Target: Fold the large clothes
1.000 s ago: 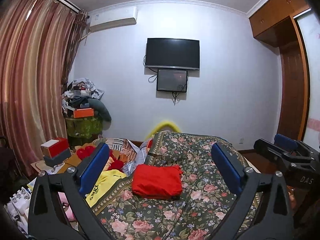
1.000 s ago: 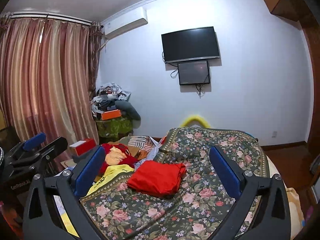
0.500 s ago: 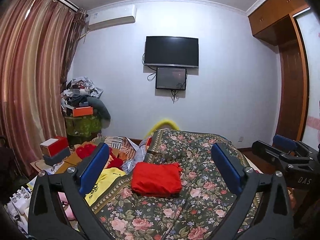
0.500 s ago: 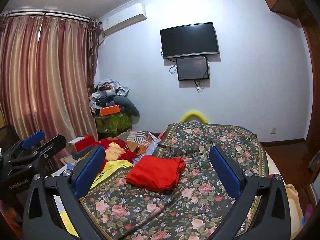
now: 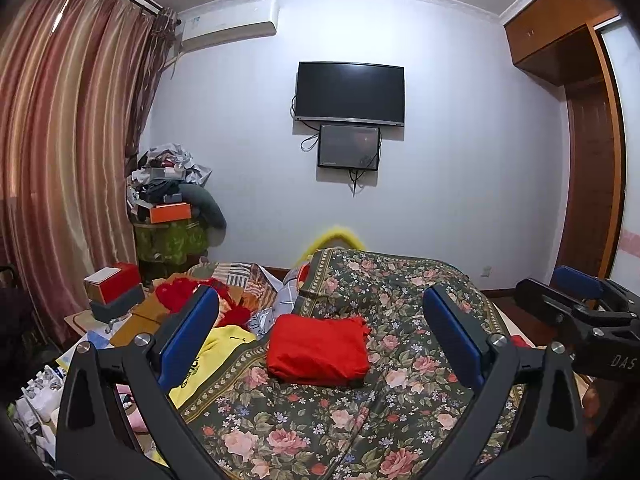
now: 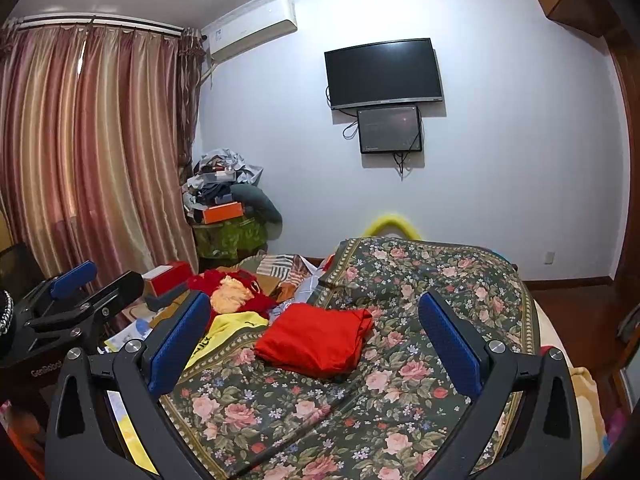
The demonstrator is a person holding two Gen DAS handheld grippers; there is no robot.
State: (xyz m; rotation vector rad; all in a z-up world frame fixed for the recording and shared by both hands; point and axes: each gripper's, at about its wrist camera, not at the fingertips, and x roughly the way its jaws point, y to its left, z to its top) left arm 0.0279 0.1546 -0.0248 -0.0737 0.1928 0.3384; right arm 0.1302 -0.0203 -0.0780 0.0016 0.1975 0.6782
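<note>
A folded red garment (image 5: 318, 350) lies on the dark floral bedspread (image 5: 400, 400); it also shows in the right wrist view (image 6: 316, 340) on the bedspread (image 6: 400, 392). My left gripper (image 5: 320, 340) is open and empty, held back above the bed with the garment between its blue pads. My right gripper (image 6: 314, 336) is open and empty, likewise back from the garment. The right gripper shows at the right edge of the left wrist view (image 5: 580, 304); the left gripper shows at the left edge of the right wrist view (image 6: 80, 300).
A yellow garment (image 5: 208, 356) and a red and orange pile of clothes (image 6: 236, 296) lie at the bed's left side. A red and grey box stack (image 5: 114, 292), a cluttered green-covered stand (image 5: 172, 236), curtains, and a wall TV (image 5: 350, 94) stand beyond. A wooden wardrobe (image 5: 592, 160) is right.
Both cameras have tilted slightly upward and drawn back a little; the red garment sits slightly lower in view. Both grippers stay open. The garment has not moved on the bed.
</note>
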